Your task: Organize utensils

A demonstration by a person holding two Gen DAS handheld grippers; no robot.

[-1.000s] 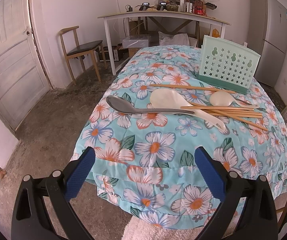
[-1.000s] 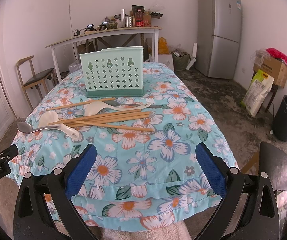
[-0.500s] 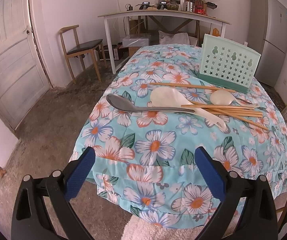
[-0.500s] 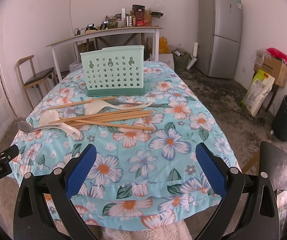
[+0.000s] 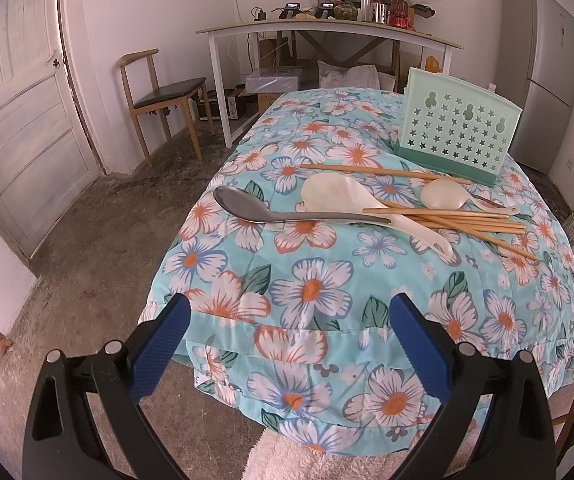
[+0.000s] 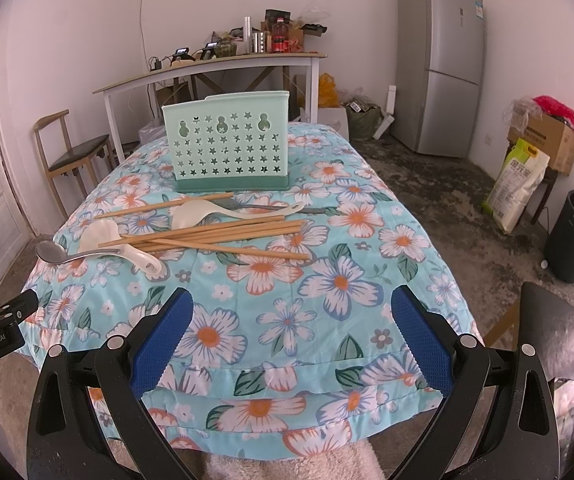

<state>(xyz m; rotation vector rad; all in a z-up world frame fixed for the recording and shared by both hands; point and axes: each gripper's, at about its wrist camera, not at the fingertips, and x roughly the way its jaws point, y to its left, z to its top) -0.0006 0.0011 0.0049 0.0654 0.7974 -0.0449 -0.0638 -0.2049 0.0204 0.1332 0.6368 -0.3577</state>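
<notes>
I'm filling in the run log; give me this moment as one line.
phase: start | left gripper: open, empty | right gripper: open, empty | spoons, chopsticks: loose on table | holder: upright

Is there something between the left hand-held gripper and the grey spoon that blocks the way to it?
Nothing visible does. The left hand-held gripper is open at the near table edge, and only bare flowered cloth lies between it and the grey spoon. The spoon's handle end rests on the white rice paddle.
</notes>
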